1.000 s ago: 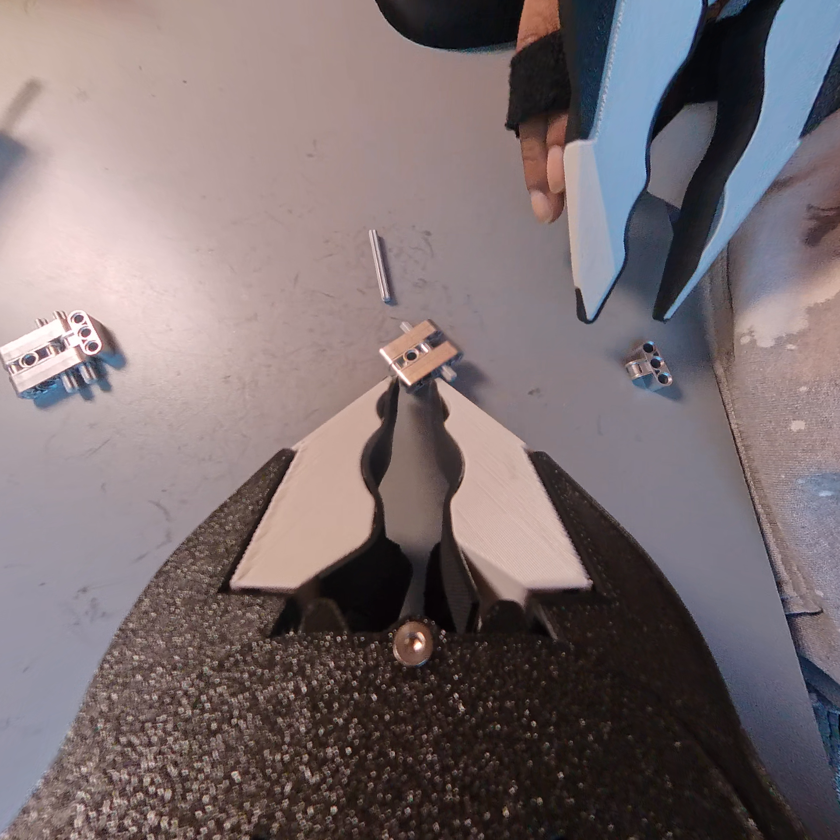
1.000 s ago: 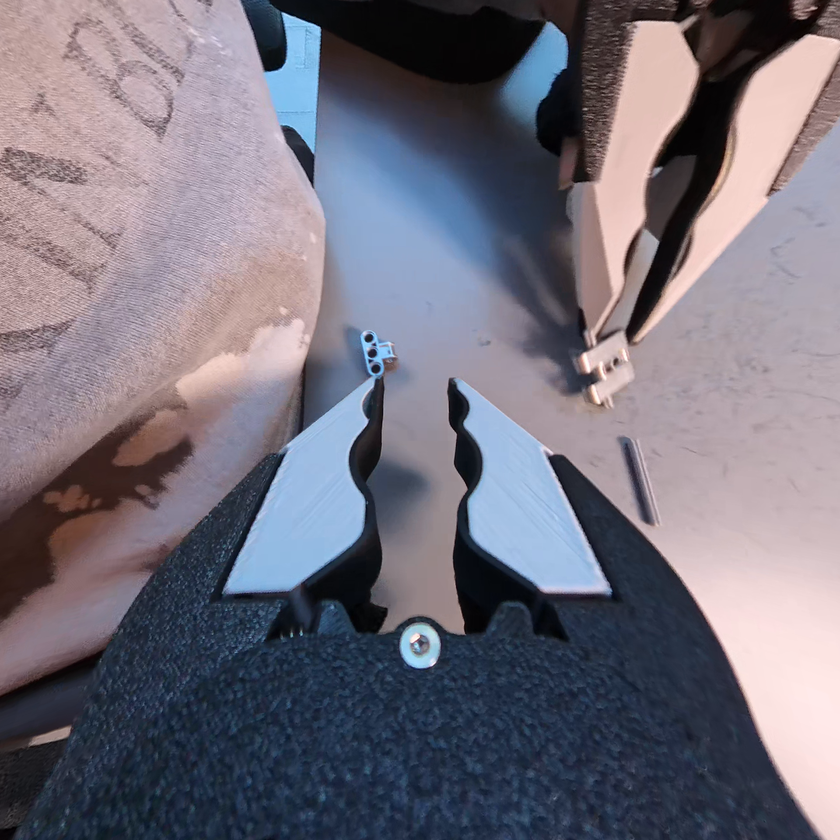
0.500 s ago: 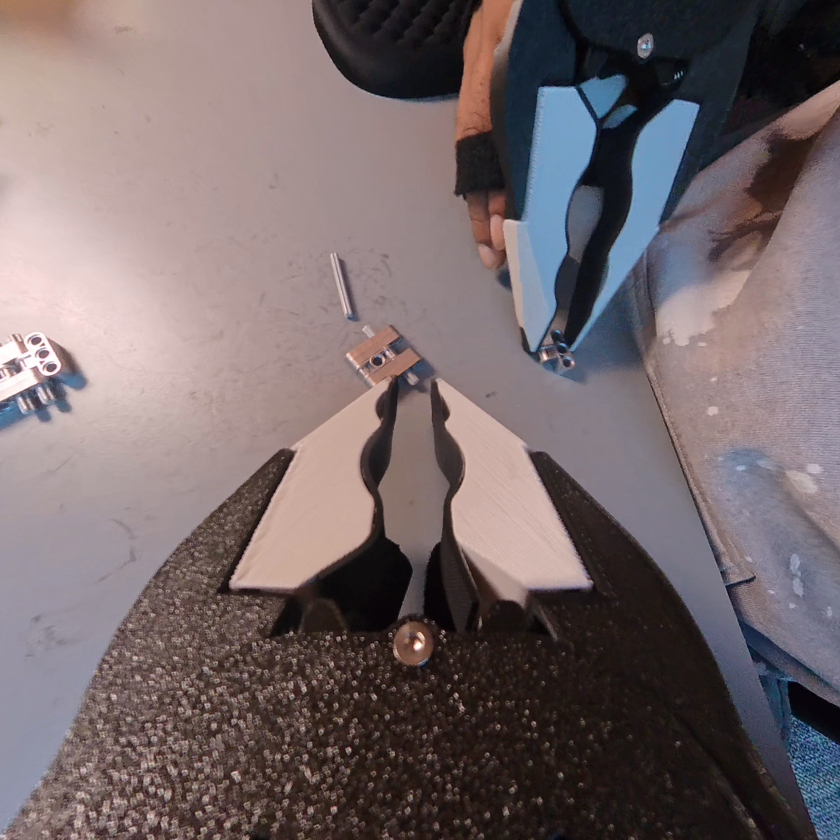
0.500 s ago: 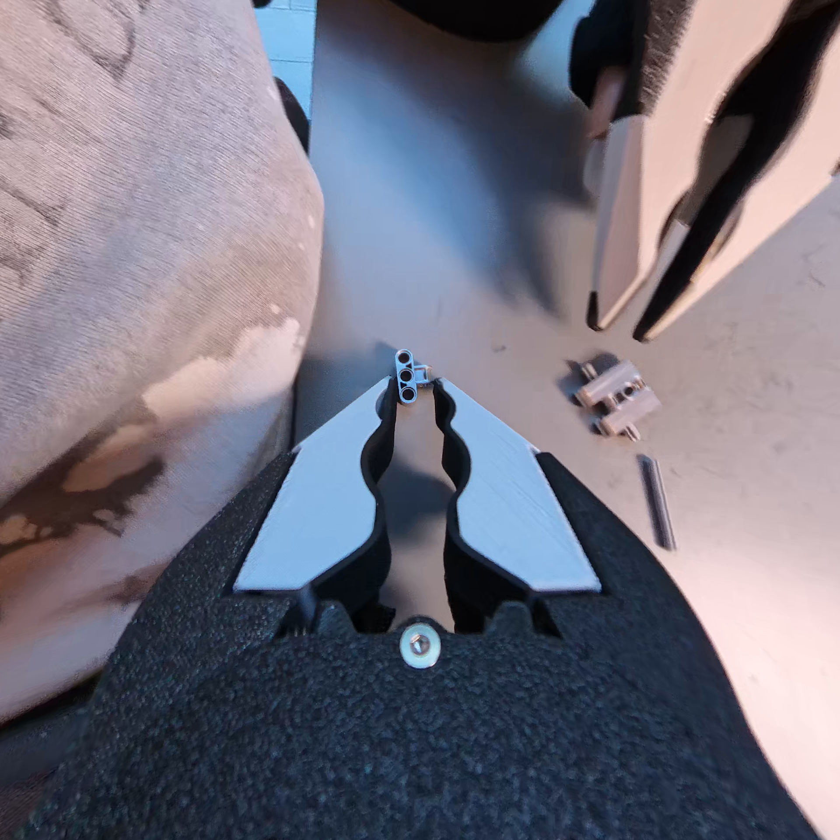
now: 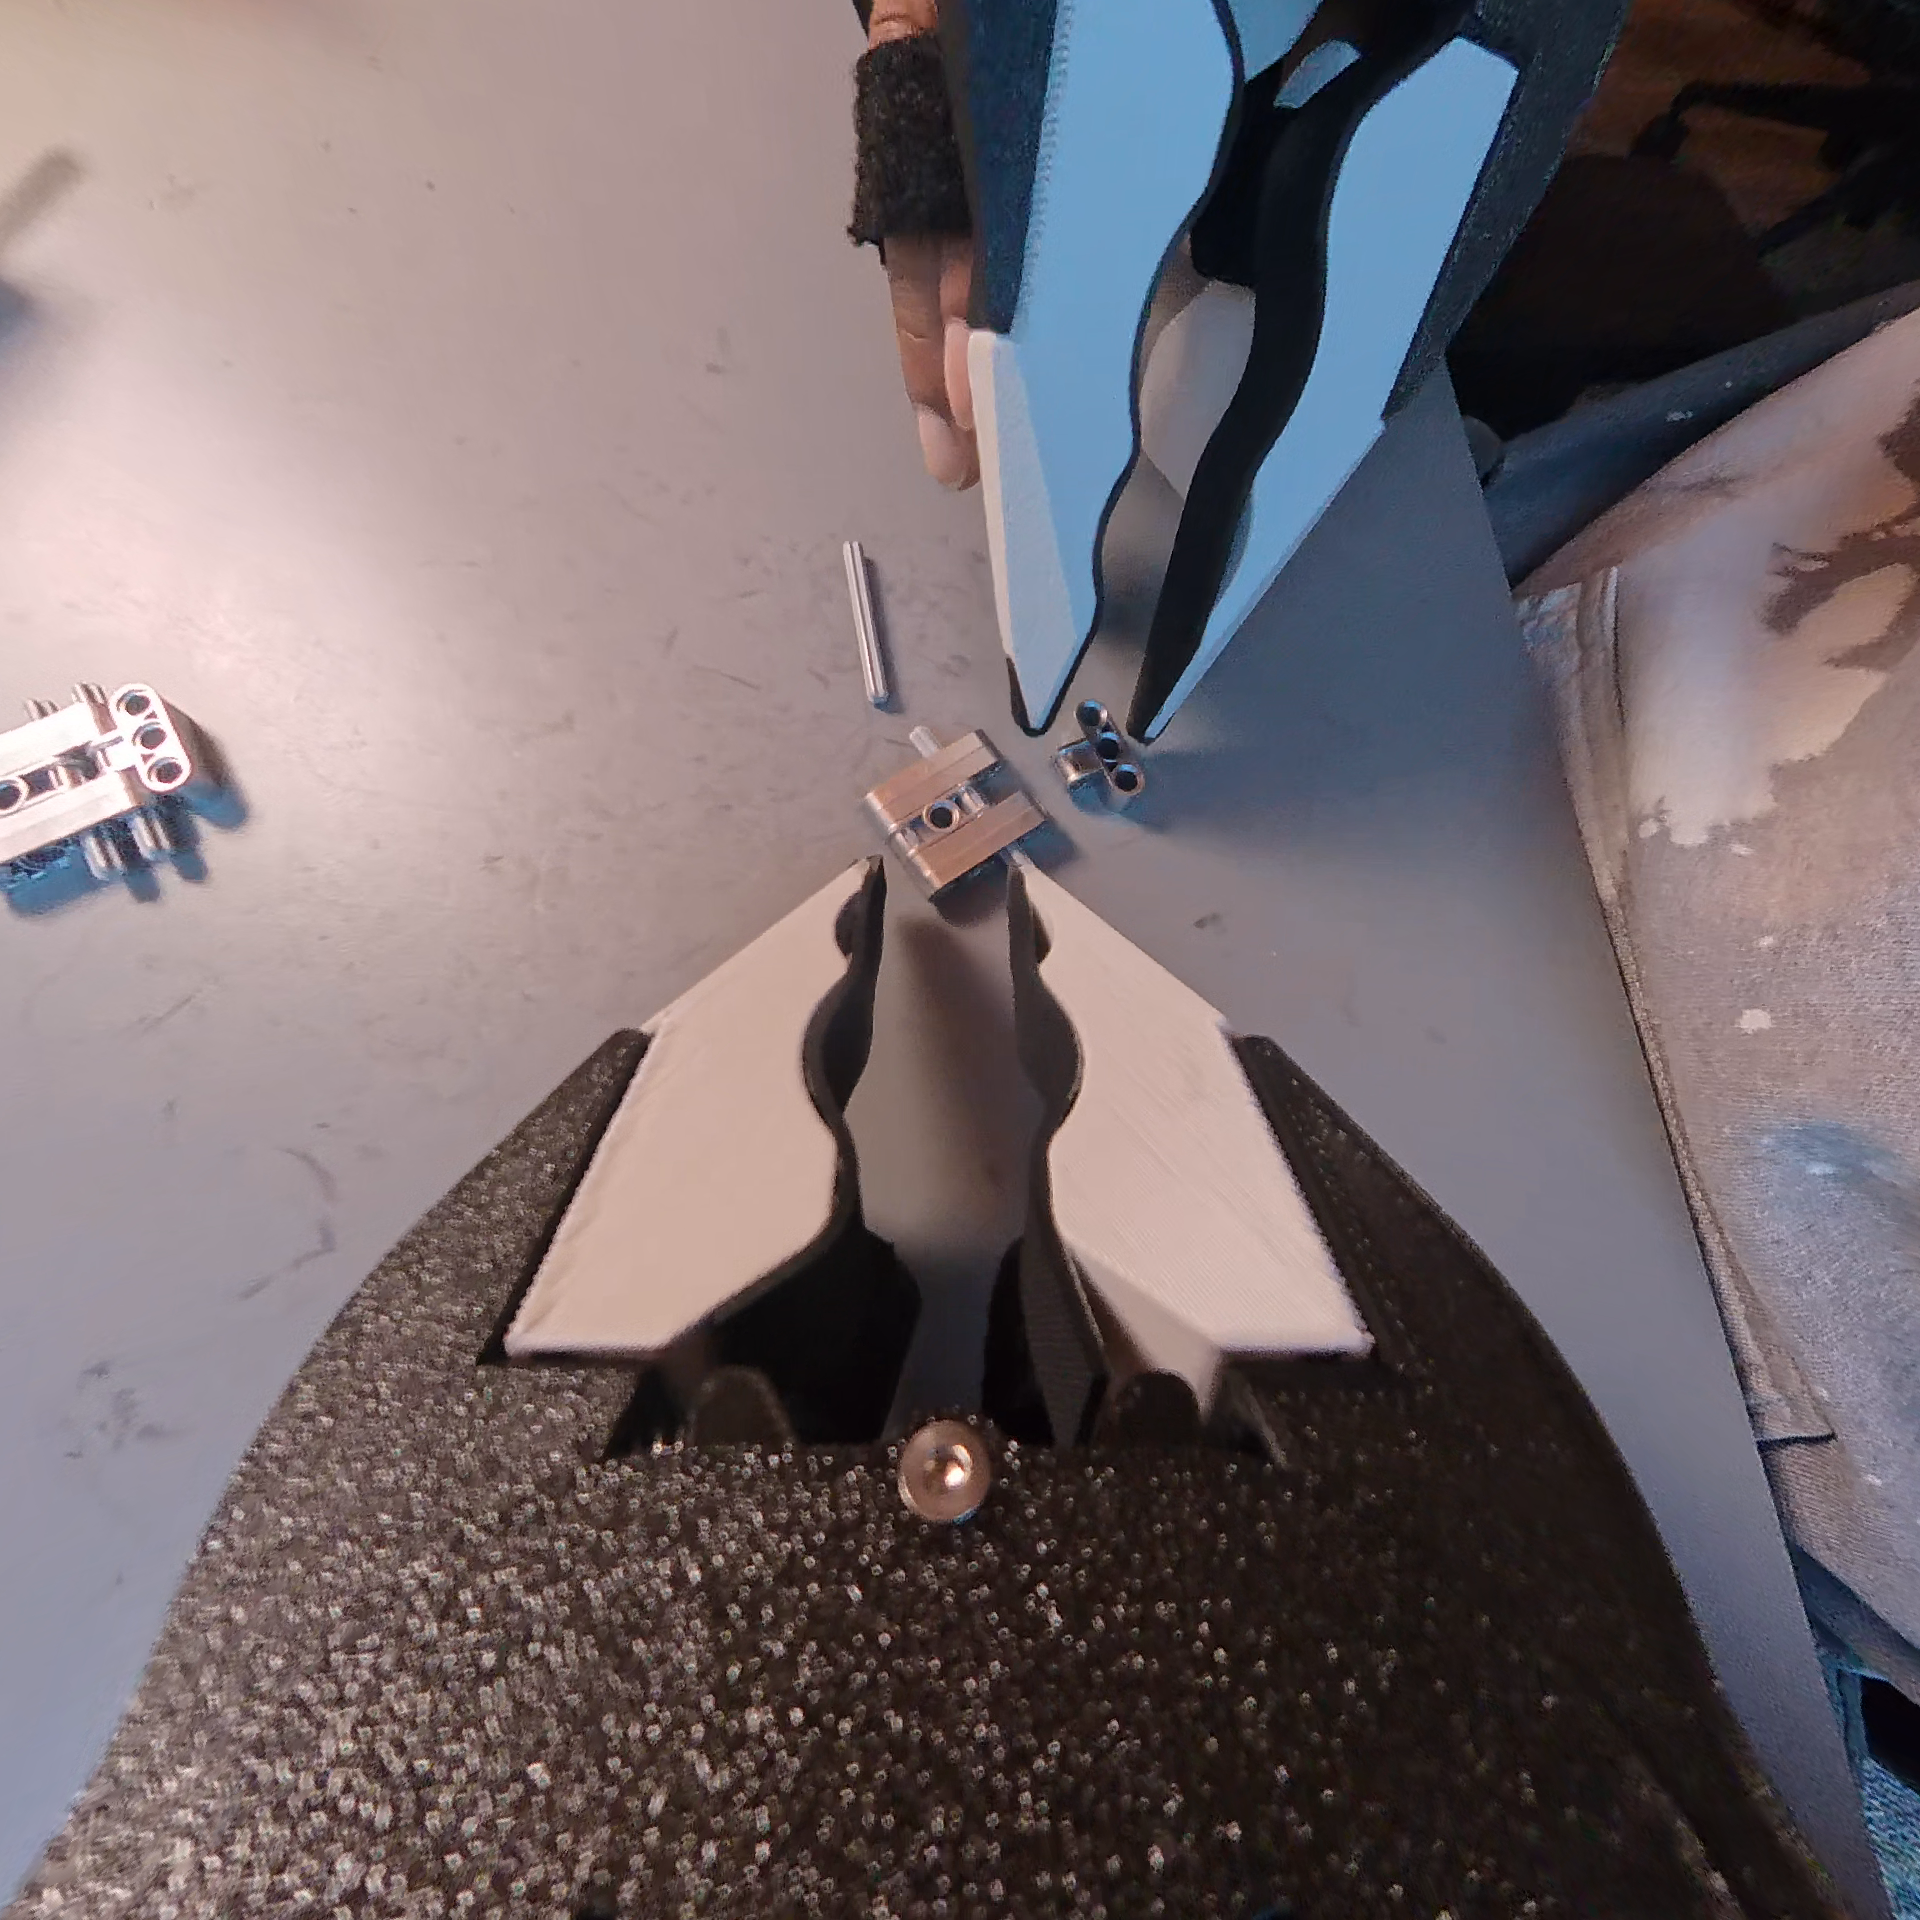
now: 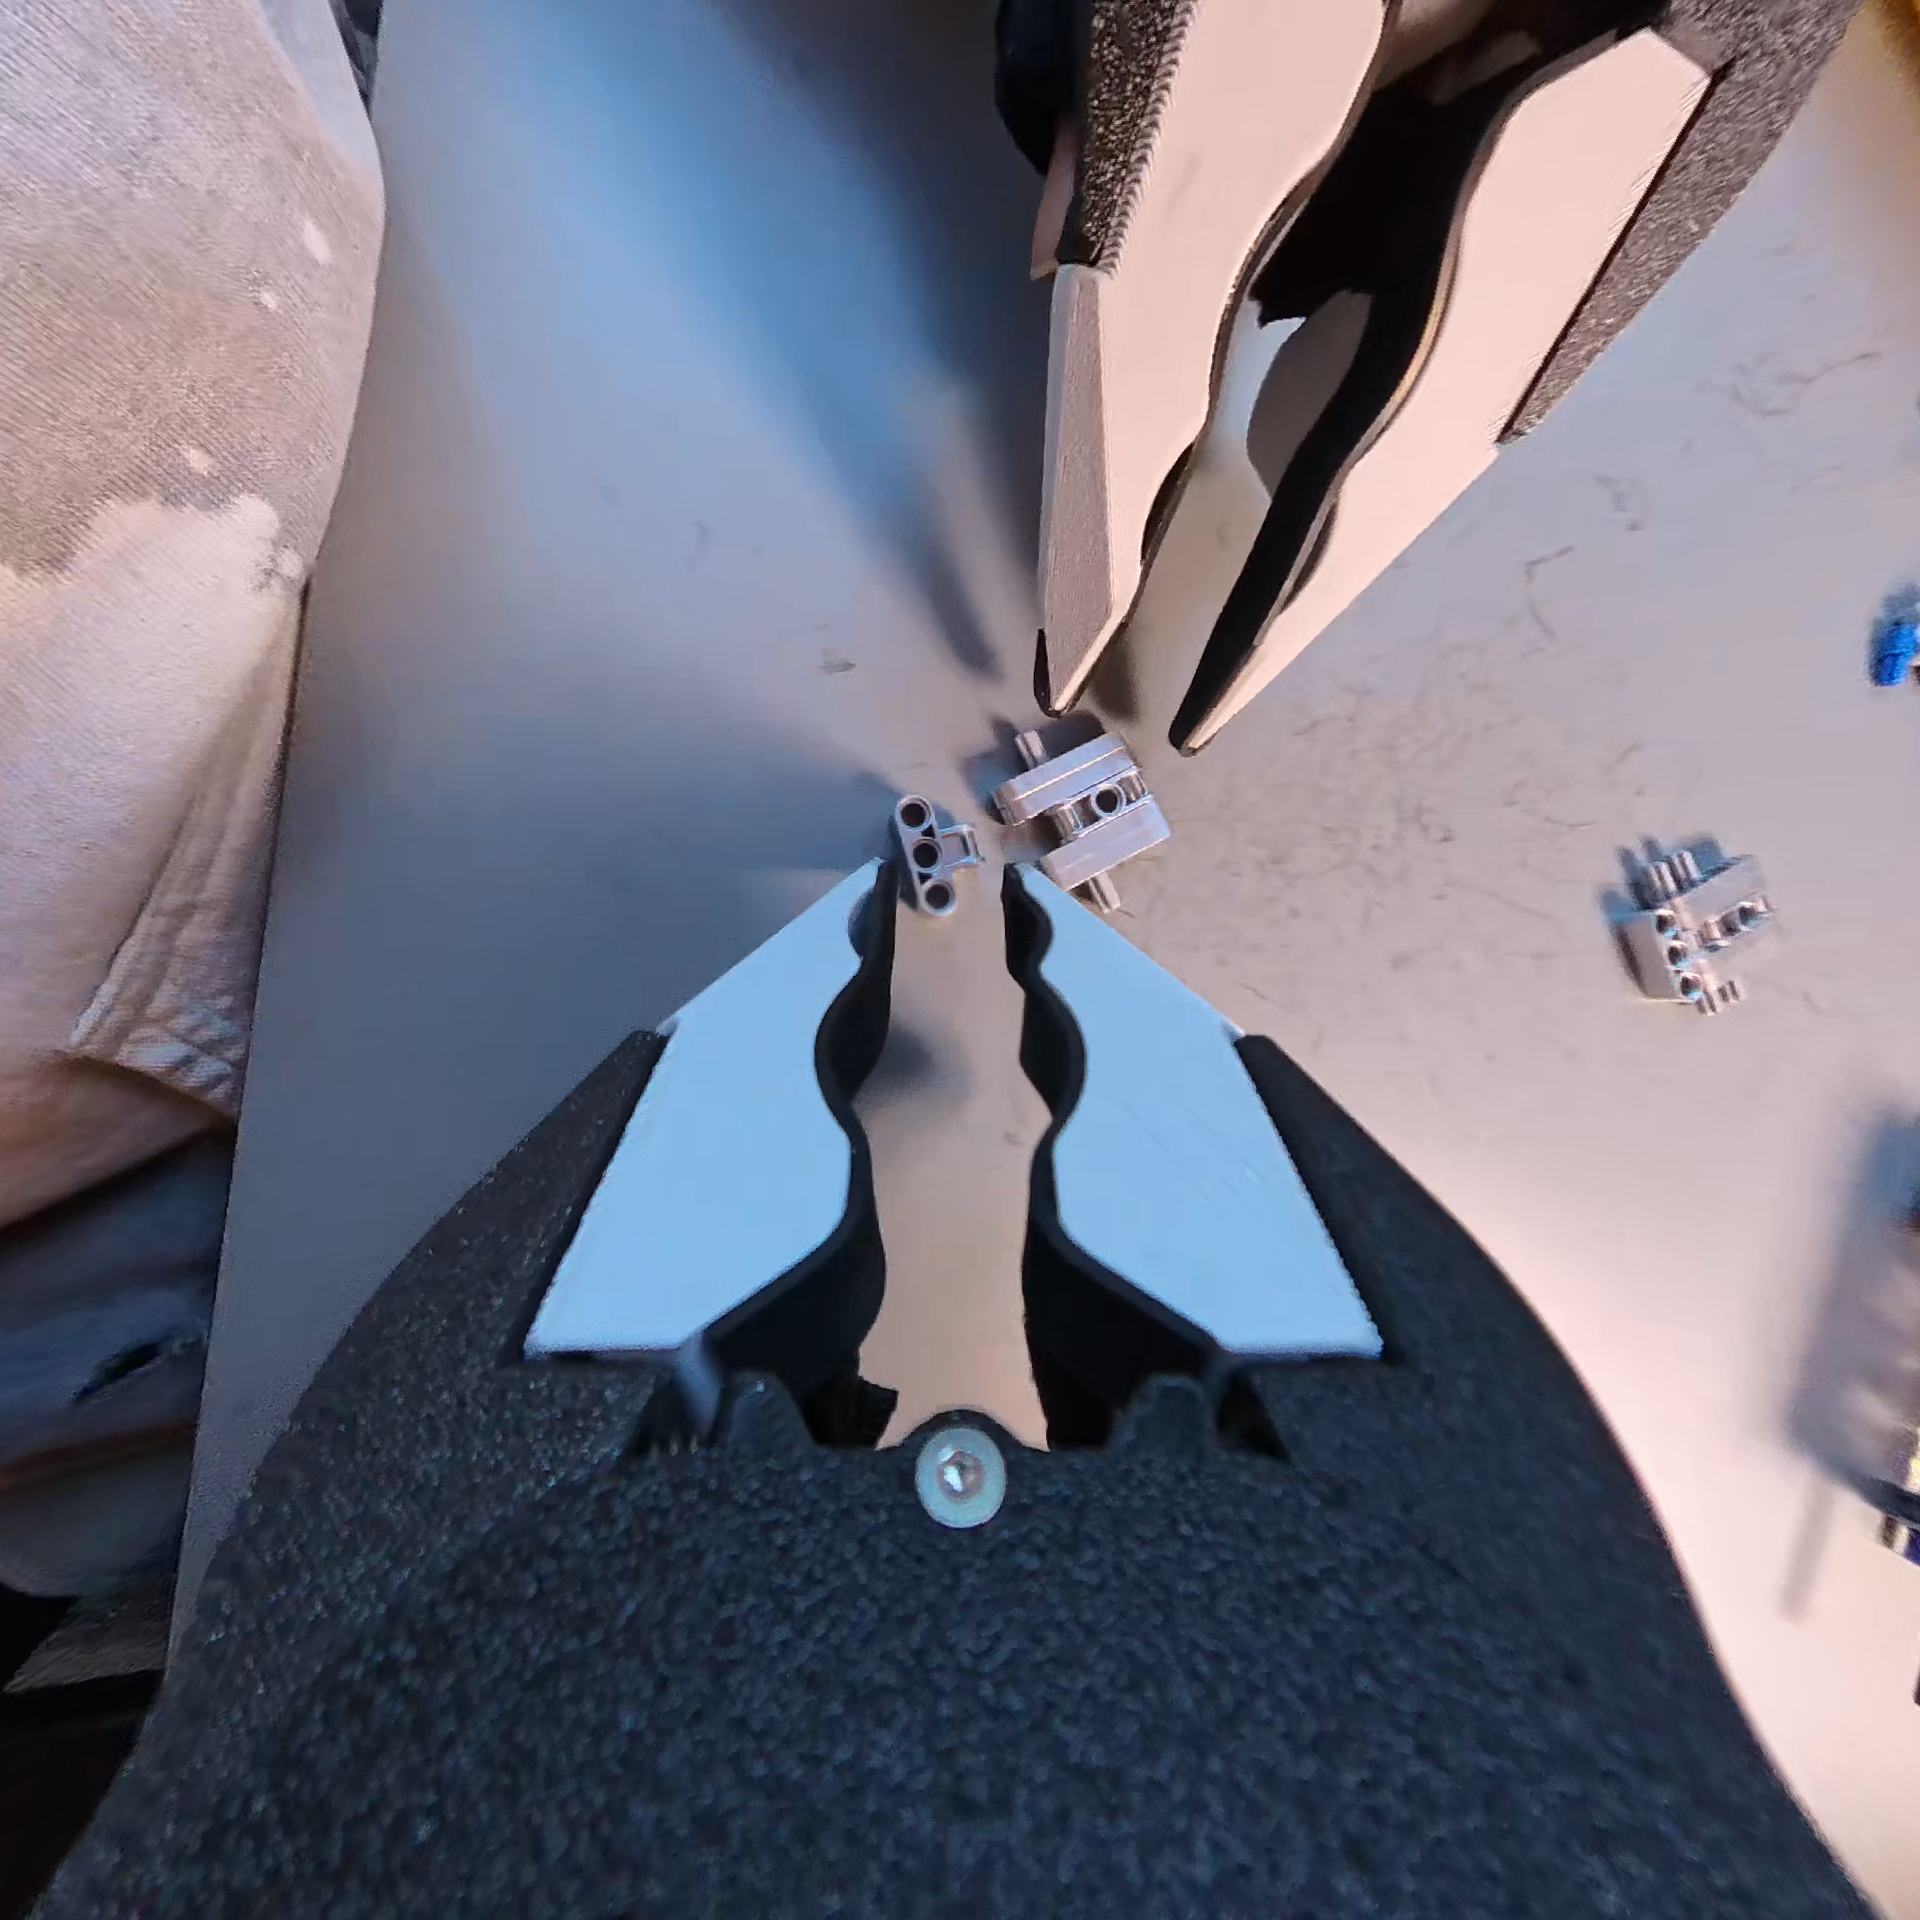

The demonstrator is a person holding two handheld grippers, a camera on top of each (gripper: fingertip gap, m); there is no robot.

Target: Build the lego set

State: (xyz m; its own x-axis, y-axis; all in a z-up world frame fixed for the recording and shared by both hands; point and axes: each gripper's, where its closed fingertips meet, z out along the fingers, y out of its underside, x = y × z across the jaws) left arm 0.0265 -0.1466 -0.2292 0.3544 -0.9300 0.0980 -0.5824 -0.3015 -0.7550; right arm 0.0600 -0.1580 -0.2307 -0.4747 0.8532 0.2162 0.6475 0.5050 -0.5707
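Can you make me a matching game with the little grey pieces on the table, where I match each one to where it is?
Things:
1. thin rod
2. three-hole piece
3. block with pins
4. bigger built piece

Places:
A. just ahead of the left gripper's open tips
B. far out at the left edge of the left wrist view
C. lying alone beyond the block, touching nothing
D. on the table right at the right gripper's open tips

Pairs: 1-C, 2-D, 3-A, 4-B
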